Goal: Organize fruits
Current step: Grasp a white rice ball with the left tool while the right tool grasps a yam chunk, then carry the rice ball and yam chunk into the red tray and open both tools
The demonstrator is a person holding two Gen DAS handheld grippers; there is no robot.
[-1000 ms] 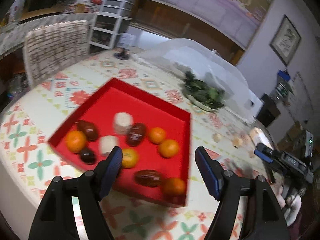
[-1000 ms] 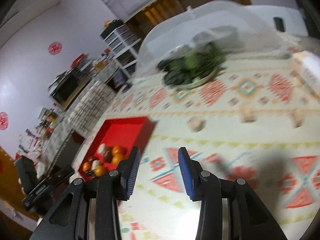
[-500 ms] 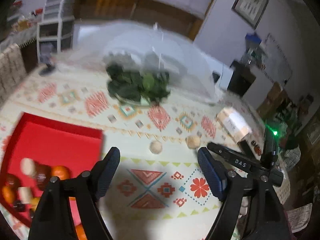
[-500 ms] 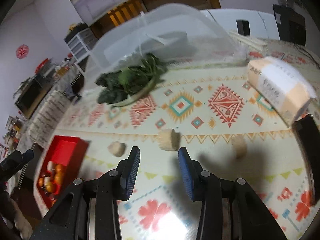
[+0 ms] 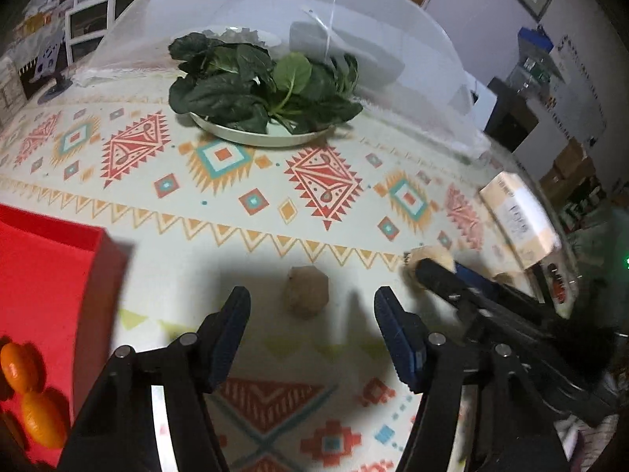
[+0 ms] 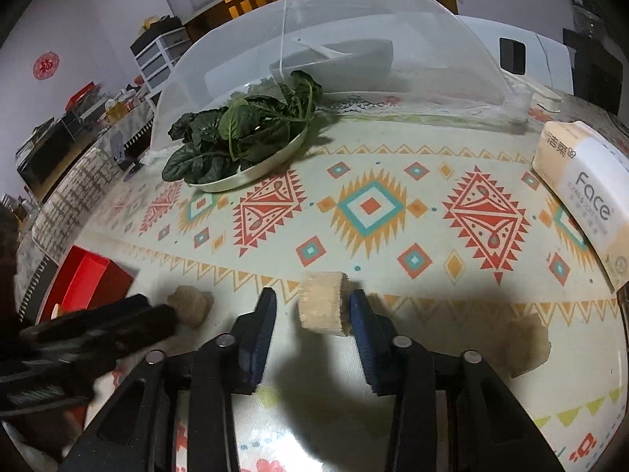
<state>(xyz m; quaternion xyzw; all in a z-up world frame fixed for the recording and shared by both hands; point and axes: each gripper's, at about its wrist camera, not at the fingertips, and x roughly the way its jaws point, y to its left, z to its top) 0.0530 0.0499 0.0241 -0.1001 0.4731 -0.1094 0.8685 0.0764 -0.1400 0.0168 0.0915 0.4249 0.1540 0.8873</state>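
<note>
A patterned tablecloth [image 5: 220, 165] covers the table in both views. At its far side a clear dome cover [image 5: 393, 39] stands over a grey bowl [image 6: 338, 57], and a plate of dark greens [image 5: 259, 86] sits at the cover's near edge. A red tray [image 5: 51, 275] lies at the left of the left wrist view, with two oranges [image 5: 39, 413] showing in its near corner; from the right wrist view the tray [image 6: 90, 275] is well off to the left. A tissue pack [image 6: 585, 196] lies at the right edge of the cloth.

Three beige fruit pieces lie in a row on the cloth, apart from the tray. The left piece [image 5: 306, 293] sits ahead of the left gripper [image 5: 312, 316], between the lines of its two fingers but beyond the tips; the jaws have just been narrowing, yet they stand released and touch nothing. The middle piece [image 6: 322, 306] sits at the tips of the right gripper [image 6: 312, 314], whose jaws have just been closing; the right finger is against the piece or nearly so, while a gap shows on the left, so it is not grasped. The right piece [image 6: 526, 348] lies alone, blurred, further right.
</note>
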